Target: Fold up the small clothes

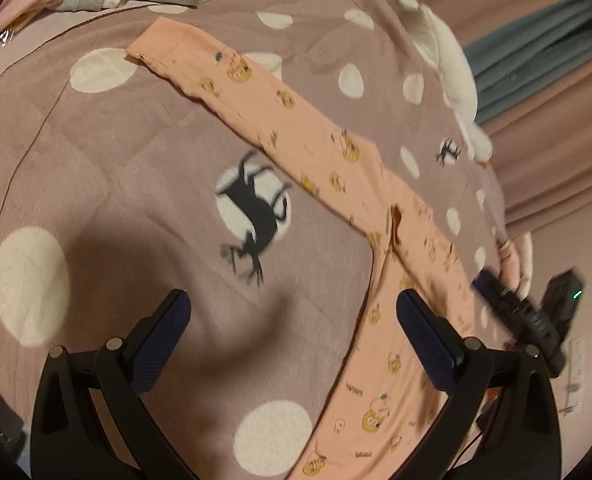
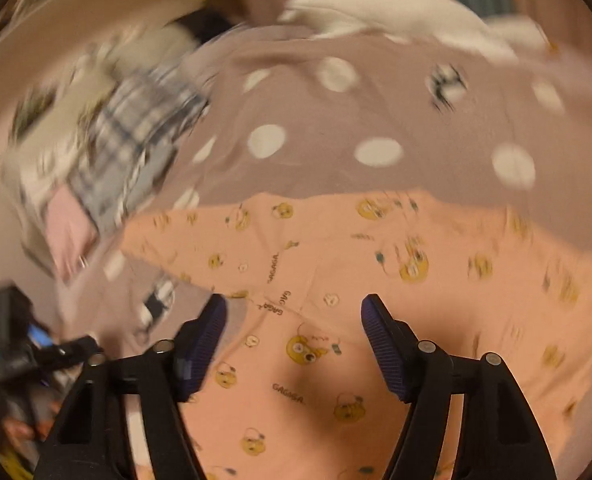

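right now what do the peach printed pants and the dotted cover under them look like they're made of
Peach printed pants: thin matte knit, probably cotton jersey; they lie limp, with a ribbed-looking cuff. Dotted cover: soft matte woven or brushed fabric, lightly creased; exact fibre unclear.

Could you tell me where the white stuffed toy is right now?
In the left wrist view the white stuffed toy lies upper right, at the dotted blanket's far edge, beyond the pink garment.

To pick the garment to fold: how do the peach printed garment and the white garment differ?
The peach garment carries yellow cartoon prints; the white garment looks plain. The peach one lies spread across the middle of the dotted blanket; the white one lies bunched at its far edge. Neither is gripped by a gripper.
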Action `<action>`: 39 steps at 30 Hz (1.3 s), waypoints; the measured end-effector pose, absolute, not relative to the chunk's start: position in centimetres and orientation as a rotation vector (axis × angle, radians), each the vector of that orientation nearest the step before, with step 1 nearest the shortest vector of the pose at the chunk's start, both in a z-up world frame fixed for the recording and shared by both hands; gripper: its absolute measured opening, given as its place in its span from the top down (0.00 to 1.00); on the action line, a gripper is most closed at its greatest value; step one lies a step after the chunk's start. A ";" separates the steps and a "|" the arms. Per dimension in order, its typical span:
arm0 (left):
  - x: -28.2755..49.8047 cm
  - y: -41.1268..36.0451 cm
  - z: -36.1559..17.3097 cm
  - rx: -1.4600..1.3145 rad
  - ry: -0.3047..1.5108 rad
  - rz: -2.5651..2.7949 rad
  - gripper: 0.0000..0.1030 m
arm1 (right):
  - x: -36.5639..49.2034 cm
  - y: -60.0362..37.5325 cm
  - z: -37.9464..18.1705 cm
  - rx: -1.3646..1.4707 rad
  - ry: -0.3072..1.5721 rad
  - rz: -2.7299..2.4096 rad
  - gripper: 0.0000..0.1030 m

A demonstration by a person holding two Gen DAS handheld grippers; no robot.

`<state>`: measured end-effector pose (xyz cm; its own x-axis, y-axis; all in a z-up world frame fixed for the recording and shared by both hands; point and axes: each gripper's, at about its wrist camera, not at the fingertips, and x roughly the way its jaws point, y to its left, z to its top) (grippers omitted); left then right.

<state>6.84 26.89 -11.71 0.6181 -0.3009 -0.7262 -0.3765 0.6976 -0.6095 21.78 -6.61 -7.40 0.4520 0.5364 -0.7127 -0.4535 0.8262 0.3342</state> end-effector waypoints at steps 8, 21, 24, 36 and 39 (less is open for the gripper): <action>8.3 33.1 -12.6 -0.982 0.855 0.091 0.01 | 22.2 -1.2 -11.7 0.039 0.998 0.581 0.78; 13.9 39.6 -16.4 -1.131 0.794 0.170 0.24 | 24.1 2.6 -13.6 -0.075 0.967 0.540 0.81; 14.7 40.7 -16.8 -1.157 0.746 0.182 0.24 | 23.3 0.6 -12.0 -0.004 0.963 0.592 0.81; 18.3 43.0 -16.4 -1.119 0.783 0.304 0.74 | 17.5 -6.6 -10.5 0.094 0.927 0.557 0.80; 18.9 42.0 -15.8 -1.047 0.834 0.320 0.97 | 17.0 -8.2 -10.0 0.128 0.913 0.532 0.81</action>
<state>18.88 42.05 -15.81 0.6601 -0.1434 -0.7374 -0.6003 0.4894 -0.6325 17.05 -8.22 -10.00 0.4927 0.4903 -0.7189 -0.3839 0.8639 0.3261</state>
